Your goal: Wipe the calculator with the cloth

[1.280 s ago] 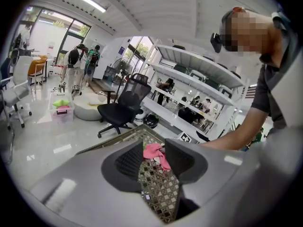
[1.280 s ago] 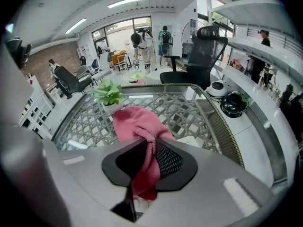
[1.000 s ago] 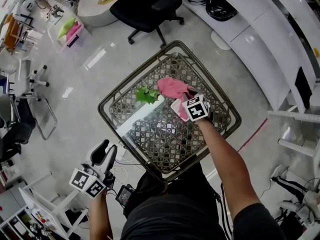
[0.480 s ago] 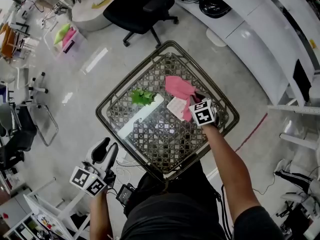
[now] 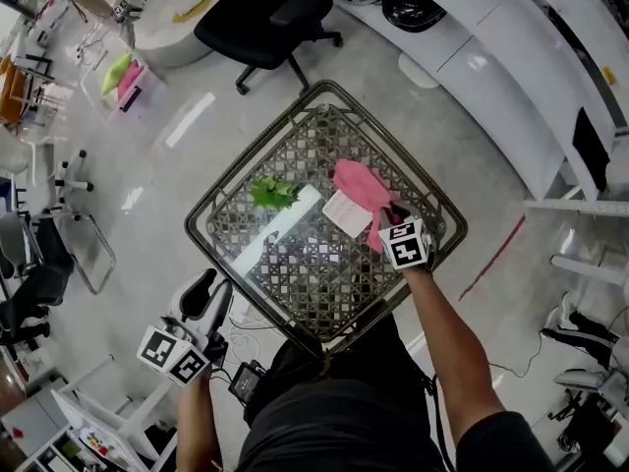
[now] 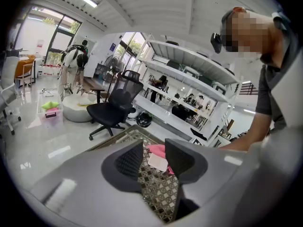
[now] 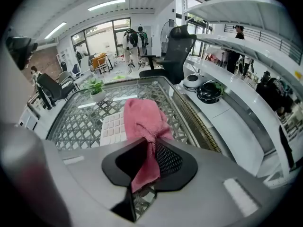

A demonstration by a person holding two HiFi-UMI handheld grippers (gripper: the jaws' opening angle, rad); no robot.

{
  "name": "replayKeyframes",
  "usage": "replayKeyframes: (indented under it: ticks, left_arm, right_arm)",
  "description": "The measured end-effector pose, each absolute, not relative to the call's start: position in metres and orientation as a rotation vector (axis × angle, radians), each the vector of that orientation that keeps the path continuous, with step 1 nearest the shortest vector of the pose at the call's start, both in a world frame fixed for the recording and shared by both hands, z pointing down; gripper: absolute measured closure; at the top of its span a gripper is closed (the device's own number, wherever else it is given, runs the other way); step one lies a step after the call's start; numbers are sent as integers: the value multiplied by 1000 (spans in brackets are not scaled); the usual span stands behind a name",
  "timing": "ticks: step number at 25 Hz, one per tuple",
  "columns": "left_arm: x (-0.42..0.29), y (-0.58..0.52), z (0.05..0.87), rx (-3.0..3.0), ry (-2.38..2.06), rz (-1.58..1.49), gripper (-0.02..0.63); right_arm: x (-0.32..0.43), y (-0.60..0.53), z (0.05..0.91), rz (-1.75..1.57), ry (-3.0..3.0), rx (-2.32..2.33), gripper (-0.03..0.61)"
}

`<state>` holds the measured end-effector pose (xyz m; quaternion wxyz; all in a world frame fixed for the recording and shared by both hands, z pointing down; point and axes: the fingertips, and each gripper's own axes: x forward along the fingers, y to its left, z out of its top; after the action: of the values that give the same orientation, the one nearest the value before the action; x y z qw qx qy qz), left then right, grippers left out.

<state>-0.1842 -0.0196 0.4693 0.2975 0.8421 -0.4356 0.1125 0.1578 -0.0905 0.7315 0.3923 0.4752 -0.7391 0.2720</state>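
A white calculator (image 5: 344, 211) lies flat on the glass-topped wicker table (image 5: 211, 205). A pink cloth (image 5: 362, 187) drapes over its right side and trails to my right gripper (image 5: 391, 222), which is shut on the cloth's near corner. In the right gripper view the cloth (image 7: 142, 117) hangs pinched between the jaws of the right gripper (image 7: 149, 157), with the calculator (image 7: 112, 126) just left of it. My left gripper (image 5: 203, 301) is held off the table's near left side, open and empty. Between the jaws of the left gripper (image 6: 154, 157) I see the calculator (image 6: 157, 162) and the cloth (image 6: 157, 150) far off.
A small green plant (image 5: 273, 193) stands on the table left of the calculator. A black office chair (image 5: 256, 18) sits beyond the table, and a long white counter (image 5: 511, 77) runs along the right. A folding stand (image 5: 84, 234) is on the floor at left.
My right gripper has dragged the pink cloth toward the table's right near edge, uncovering more of the calculator. The left gripper has barely moved.
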Motion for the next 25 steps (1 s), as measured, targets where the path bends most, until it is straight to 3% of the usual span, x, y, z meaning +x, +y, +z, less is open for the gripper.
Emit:
replayKeyframes:
  ticks: [12, 25]
  left_arm:
    - [-183, -16, 464, 2220, -1175, 303, 428]
    - [-195, -5, 469, 2216, -1203, 254, 428]
  right_arm:
    - [89, -30, 746, 703, -1921, 965, 520]
    - [52, -44, 747, 662, -1948, 887, 520]
